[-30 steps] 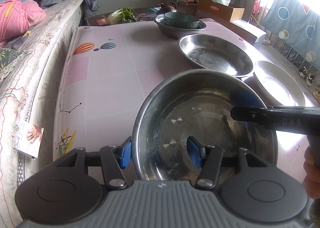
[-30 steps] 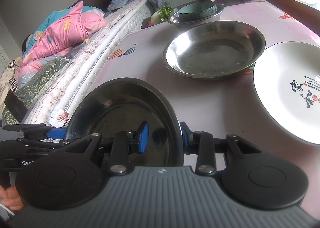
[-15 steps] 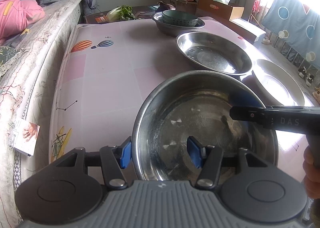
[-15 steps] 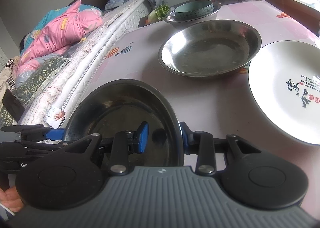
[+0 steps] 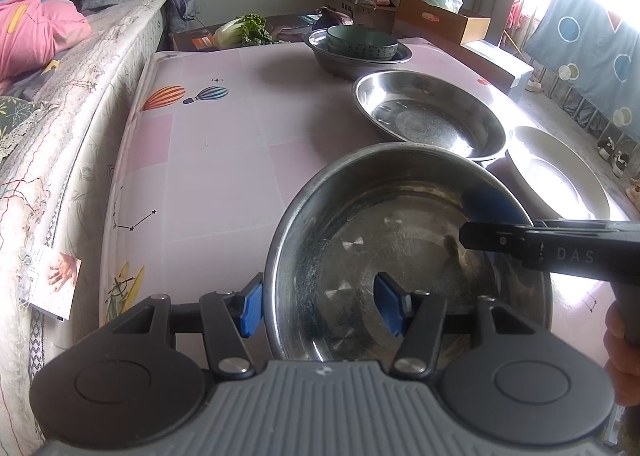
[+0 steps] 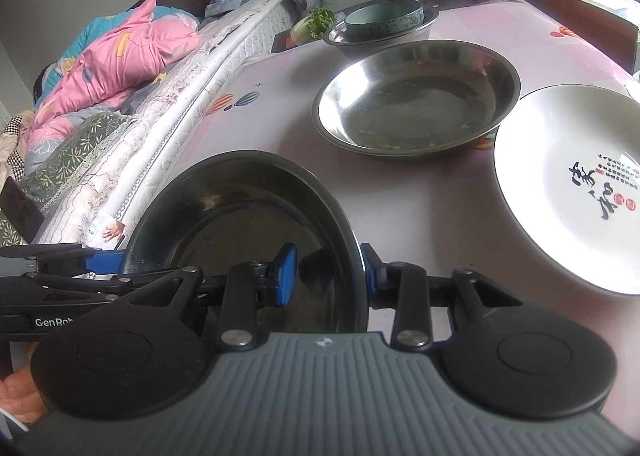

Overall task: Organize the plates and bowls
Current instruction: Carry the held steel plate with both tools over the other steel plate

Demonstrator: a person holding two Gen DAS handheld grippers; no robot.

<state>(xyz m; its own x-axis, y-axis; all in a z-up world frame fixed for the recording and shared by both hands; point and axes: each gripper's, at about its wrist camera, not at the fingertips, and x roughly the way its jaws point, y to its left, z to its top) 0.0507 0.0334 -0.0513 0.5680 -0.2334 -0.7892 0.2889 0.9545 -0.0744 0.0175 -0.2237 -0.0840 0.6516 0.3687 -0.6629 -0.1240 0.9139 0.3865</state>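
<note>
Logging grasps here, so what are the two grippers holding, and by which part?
Both hold the near steel bowl by its rim: left gripper on its left edge, right gripper on its right edge.

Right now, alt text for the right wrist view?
The right tool pinches the near rim of a steel basin, and the left tool grips its far side. Beyond, on the pink table, sit a second steel basin, a white plate and a teal bowl nested in another basin.
</note>
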